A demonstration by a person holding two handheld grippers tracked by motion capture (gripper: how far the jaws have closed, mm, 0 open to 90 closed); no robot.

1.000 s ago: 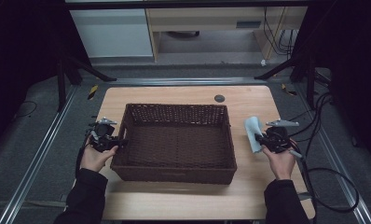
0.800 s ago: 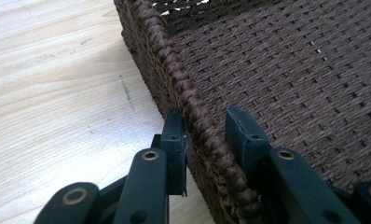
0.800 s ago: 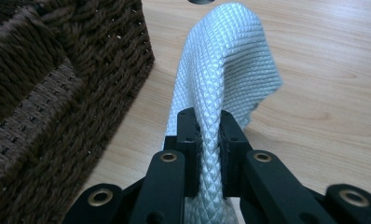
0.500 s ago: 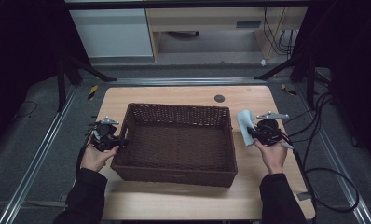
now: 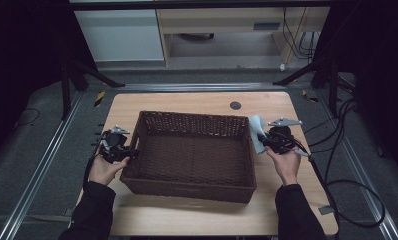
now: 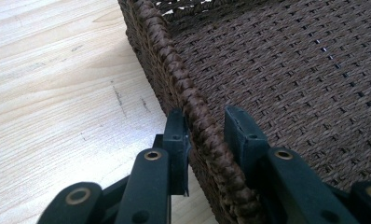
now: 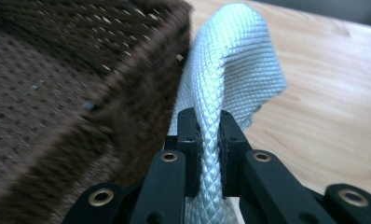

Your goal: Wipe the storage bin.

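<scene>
High view, spotter: your right gripper [image 5: 267, 141] has come in from out beside the basket [image 5: 192, 116] and now sits just off its right wall, towards the far right corner. The pale blue cloth [image 5: 257, 131] has come with it and stands up against that wall.

Checker: Does your grip on the cloth hold?

Spotter: Yes. In the right gripper view your right gripper [image 7: 207, 140] is clenched on a fold of the cloth [image 7: 230, 56], pinched tight between both pads. The rest rises above the jaws, beside the outer face of the basket [image 7: 81, 70]. The cloth is outside the basket, not over its rim.

Checker: And your left hand?

Spotter: It has not shifted. Your left gripper [image 5: 129, 152] stays at the basket's left wall, near the middle of that side. In the left gripper view your left gripper [image 6: 204, 135] straddles the braided rim [image 6: 174, 65]: the outer jaw lies against the rim's outside, while the inner jaw stands a little clear of it, so I read that as unclenched, not a firm clamp.

Checker: What does that mean for you?

Spotter: By my judgement the carry is nearly done. You have brought the cloth to the basket's edge. What remains is to lift it over the right wall and let go inside, and because the left jaws only bracket the rim, the basket could slide if the cloth drags on it.
</scene>
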